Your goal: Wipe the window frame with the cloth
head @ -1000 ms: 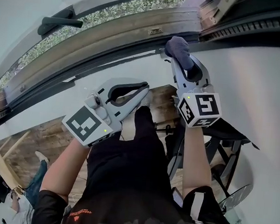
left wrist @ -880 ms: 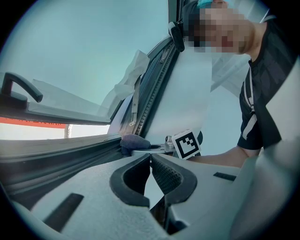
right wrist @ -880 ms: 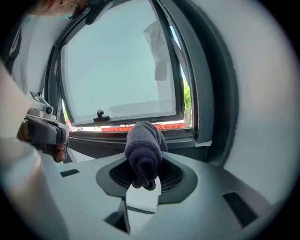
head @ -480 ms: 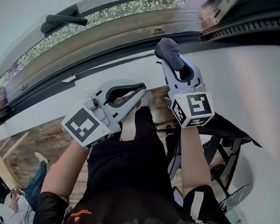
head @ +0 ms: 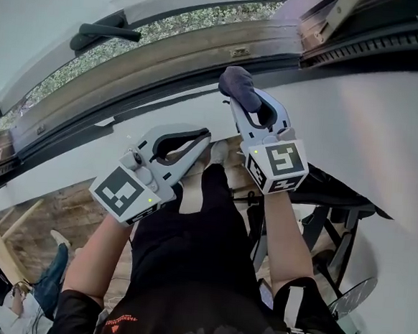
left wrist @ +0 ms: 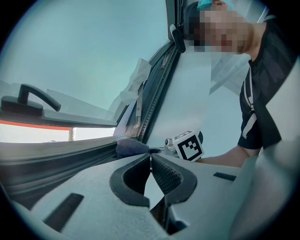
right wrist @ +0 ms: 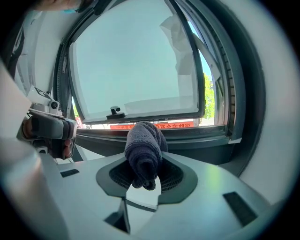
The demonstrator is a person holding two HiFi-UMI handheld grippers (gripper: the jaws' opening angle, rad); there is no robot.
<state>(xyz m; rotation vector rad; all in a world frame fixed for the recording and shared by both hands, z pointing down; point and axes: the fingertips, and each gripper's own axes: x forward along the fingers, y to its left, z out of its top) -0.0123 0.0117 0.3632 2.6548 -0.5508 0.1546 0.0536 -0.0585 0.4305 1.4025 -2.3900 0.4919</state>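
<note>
Counting what you have in hand: one dark cloth [head: 238, 84], two grippers, and one window frame [head: 159, 61] with a single black handle [head: 103, 35] on its sash. Your right gripper [head: 244, 104] has its jaws parted only as far as the rolled cloth between them. It pinches the roll so that a bunched end sticks out past the tips, right at the frame's dark lower rail. Your left gripper [head: 205, 139] has its jaws pressed together at the tips, with nothing between them. It hangs below and to the left of the right one, apart from the frame.
</note>
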